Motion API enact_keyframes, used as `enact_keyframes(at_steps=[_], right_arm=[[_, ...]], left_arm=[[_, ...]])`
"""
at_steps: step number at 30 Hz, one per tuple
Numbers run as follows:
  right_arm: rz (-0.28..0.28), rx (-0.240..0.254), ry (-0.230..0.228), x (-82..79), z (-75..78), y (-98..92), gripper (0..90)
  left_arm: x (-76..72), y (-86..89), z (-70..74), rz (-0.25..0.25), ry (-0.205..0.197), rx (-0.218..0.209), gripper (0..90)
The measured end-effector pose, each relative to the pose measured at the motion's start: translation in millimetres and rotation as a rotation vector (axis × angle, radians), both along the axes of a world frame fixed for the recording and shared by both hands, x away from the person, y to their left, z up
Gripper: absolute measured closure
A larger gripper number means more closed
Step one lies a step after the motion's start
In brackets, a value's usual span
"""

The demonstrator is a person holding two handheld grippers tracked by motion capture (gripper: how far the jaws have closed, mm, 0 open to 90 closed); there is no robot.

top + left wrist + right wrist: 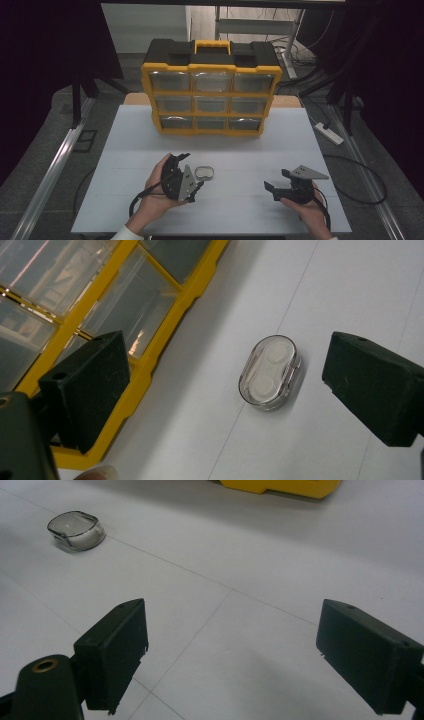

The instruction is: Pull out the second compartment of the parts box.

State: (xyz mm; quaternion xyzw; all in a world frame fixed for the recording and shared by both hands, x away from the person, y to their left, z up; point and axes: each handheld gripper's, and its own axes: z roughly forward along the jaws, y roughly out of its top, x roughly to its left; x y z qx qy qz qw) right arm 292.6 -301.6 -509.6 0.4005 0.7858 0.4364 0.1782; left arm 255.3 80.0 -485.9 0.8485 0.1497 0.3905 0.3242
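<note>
**Left gripper poised over a small clear case, both grippers spread wide**

A small clear oval case (204, 172) lies flat on the white table (250, 145), near the person's side and left of centre. In the left gripper view it seems to hold two pale round pieces under its lid, though the plastic blurs them. The left gripper (183, 172) sits just left of the case, tilted towards it; its jaws stand wide apart with nothing between them, and the case (270, 372) shows on the table in the gap, touching neither jaw. The right gripper (279, 181) is well apart to the right, near the table's near edge, its jaws also released and holding nothing. At the far side stands a yellow-and-black organiser (212, 87) with three rows of clear drawers, all closed.
</note>
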Motion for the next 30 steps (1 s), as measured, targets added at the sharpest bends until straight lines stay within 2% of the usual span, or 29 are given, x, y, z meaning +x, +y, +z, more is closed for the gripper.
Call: enact_keyframes(at_steps=[27,30], right_arm=[[-0.002,-0.002,0.002,-0.1,0.0,-0.2,12.7],[-0.002,-0.001,0.001,-0.2,0.2,-0.3,12.7]], left_arm=[[2.5,-4.0,3.0,-0.011,-0.062,0.035,6.5],[2.9,-4.8,3.9,-0.012,-0.071,0.054,6.5]])
